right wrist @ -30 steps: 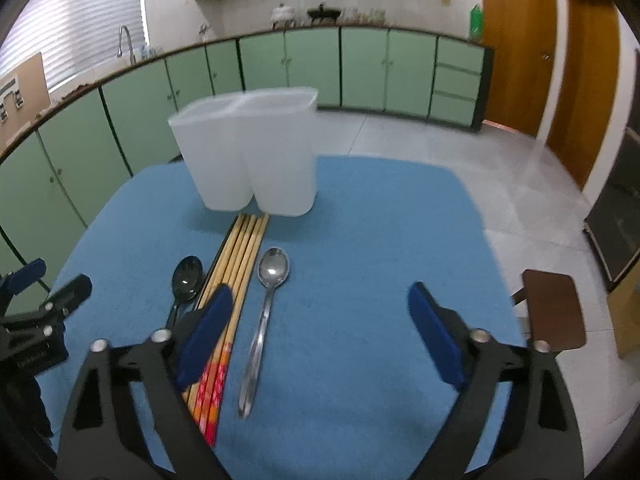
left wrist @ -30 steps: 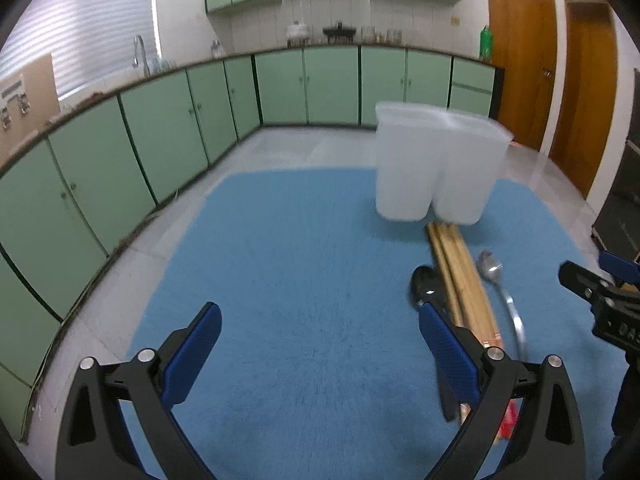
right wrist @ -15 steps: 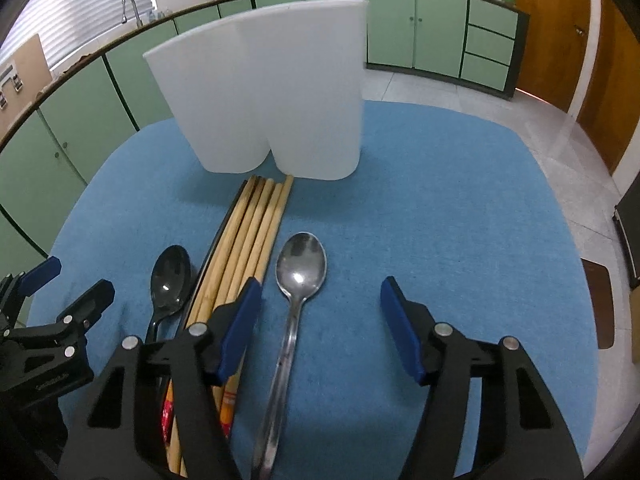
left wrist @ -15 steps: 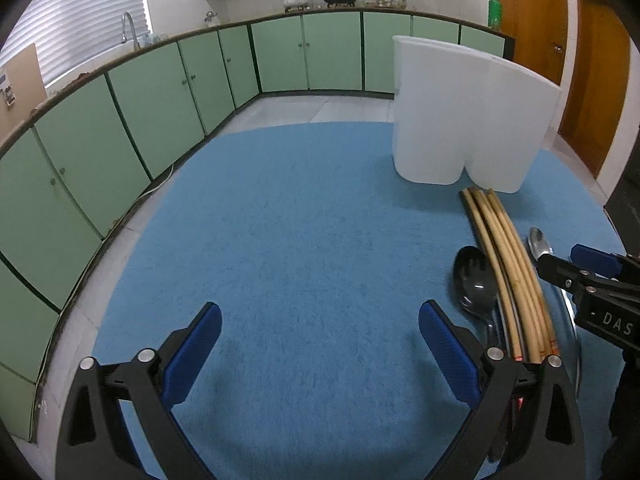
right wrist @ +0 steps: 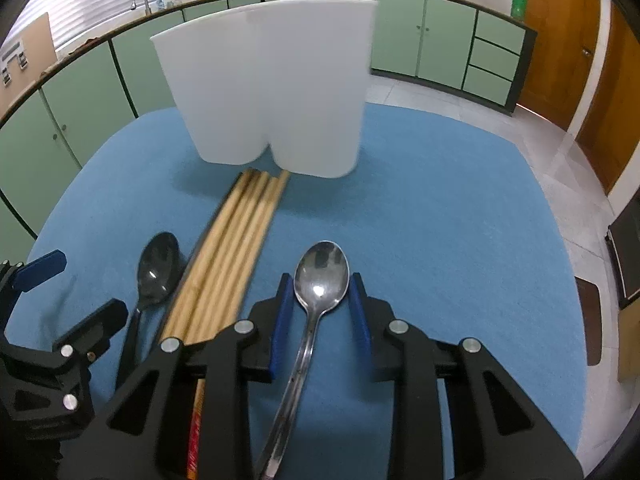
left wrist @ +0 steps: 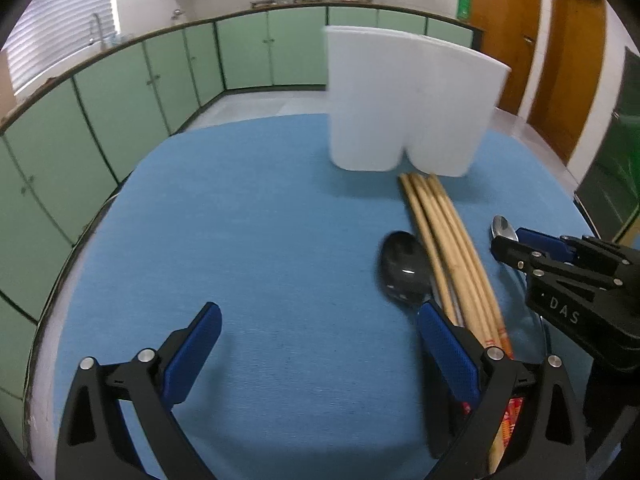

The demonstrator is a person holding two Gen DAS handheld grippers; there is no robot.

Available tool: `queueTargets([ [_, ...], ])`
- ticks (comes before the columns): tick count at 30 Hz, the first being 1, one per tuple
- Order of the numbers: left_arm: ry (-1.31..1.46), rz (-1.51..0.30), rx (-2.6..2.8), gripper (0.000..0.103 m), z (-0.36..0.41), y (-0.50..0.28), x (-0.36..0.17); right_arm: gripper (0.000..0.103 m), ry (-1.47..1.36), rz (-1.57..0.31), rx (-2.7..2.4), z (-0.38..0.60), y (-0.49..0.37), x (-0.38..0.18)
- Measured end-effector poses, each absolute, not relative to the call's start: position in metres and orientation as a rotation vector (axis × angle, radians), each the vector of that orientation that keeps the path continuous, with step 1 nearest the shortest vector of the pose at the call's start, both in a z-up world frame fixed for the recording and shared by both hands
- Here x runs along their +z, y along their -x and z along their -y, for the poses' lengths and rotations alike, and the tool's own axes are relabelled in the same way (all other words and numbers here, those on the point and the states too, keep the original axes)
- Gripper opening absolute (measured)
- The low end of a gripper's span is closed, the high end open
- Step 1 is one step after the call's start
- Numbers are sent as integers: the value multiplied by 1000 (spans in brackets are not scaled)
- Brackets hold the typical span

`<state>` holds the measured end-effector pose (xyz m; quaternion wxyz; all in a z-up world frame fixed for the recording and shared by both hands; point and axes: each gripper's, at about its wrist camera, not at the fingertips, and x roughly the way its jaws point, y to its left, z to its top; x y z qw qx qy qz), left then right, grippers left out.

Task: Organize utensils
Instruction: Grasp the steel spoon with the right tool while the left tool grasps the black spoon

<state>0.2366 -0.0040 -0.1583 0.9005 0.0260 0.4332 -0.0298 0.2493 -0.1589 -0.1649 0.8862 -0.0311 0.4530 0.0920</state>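
"DAS" on right hand-held gripper (left wrist: 505, 240) (white letters)

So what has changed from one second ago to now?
The right gripper came down around the silver spoon; its jaws are closing, pads not yet pressing. The left gripper also came lower, open. Black spoon, chopsticks and white holder stayed put.

Polished metal spoon (right wrist: 320, 276), mirror-glossy w/ bright glints; black spoon (right wrist: 157, 266), glossy, prob. plastic; chopsticks (right wrist: 236, 240), matt pale wood; white holder (right wrist: 272, 92), smooth matt plastic, slightly translucent; blue table cover (right wrist: 440, 220), fine-textured matt cloth; gripper pads (right wrist: 280, 320), blue, matt.
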Motion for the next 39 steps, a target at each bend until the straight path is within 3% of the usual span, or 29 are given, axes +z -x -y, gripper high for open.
queueTargets([
  [20, -81, -946, -19, 97, -12, -281, -171, 28, 85, -931, 151, 164, -241, -168],
  [29, -85, -932, -36, 97, 1, -300, -163, 45, 21, -980, 168, 168, -260, -166],
  [35, -94, -959, -36, 97, 0, -324, -172, 45, 2, -1001, 173, 169, -274, -165],
  [39, -73, -972, -46, 95, -5, -334, -173, 37, 38, -1004, 165, 171, -278, -164],
])
